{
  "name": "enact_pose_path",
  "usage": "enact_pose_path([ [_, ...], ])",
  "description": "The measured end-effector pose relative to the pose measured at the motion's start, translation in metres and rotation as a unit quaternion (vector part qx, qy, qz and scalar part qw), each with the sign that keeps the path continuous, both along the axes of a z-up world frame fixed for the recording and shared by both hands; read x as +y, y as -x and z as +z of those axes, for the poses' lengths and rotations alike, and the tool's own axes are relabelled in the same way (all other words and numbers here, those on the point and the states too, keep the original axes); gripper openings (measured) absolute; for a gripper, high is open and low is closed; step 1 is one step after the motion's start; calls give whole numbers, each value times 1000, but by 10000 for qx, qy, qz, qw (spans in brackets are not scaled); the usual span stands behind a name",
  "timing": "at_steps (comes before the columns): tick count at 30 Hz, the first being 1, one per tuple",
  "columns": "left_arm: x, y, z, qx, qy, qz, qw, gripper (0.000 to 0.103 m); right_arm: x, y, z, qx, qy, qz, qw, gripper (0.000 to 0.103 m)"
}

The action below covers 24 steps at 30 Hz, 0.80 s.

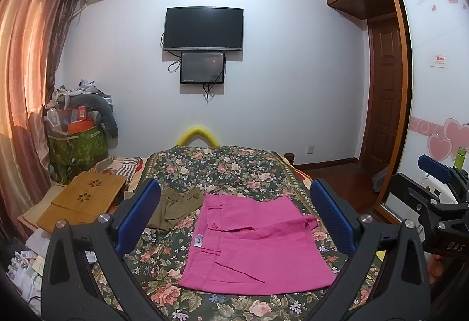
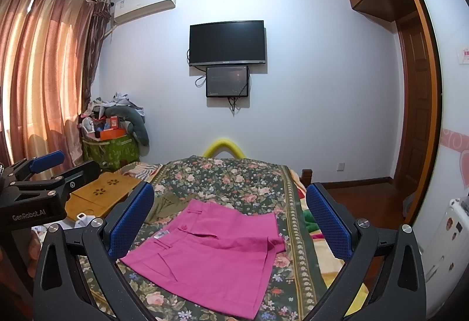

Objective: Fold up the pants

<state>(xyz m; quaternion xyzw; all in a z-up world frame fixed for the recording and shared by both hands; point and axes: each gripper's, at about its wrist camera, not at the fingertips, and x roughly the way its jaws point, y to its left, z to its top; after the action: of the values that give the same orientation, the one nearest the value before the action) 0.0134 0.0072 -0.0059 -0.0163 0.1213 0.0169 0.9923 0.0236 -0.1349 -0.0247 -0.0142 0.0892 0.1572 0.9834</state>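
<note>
Two grippers, left (image 1: 234,215) and right (image 2: 230,221), hover with jaws spread wide and nothing grasped above pink pants (image 1: 255,241) lying flat on the floral bedspread (image 1: 222,168). The pants look already doubled leg over leg, so the crosswise fold likely remains. Only the left view shows olive shorts (image 1: 176,209) clearly, at the pants' 10 o'clock.

A bed covered by a dark floral blanket (image 1: 234,168) fills the lower centre. On it lie folded bright pink cotton pants (image 1: 258,244), and at their upper left crumpled olive-green shorts (image 1: 176,205).
</note>
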Motion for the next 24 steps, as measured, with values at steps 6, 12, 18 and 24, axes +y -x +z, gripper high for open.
enact_pose_path([
  [6,2,-18,-7,201,-5,-33,9998,103,1,-8,-5,145,45,-41,9999,103],
  [12,9,-56,-23,646,-9,-83,9979,103,3,-31,-22,511,163,9,9986,103],
  [18,27,-111,-55,1283,196,-112,9915,103,3,-66,-45,942,332,-51,9950,103],
  [24,42,-171,-94,1887,35,31,9820,103,-4,-107,-75,1490,509,-211,9873,103],
])
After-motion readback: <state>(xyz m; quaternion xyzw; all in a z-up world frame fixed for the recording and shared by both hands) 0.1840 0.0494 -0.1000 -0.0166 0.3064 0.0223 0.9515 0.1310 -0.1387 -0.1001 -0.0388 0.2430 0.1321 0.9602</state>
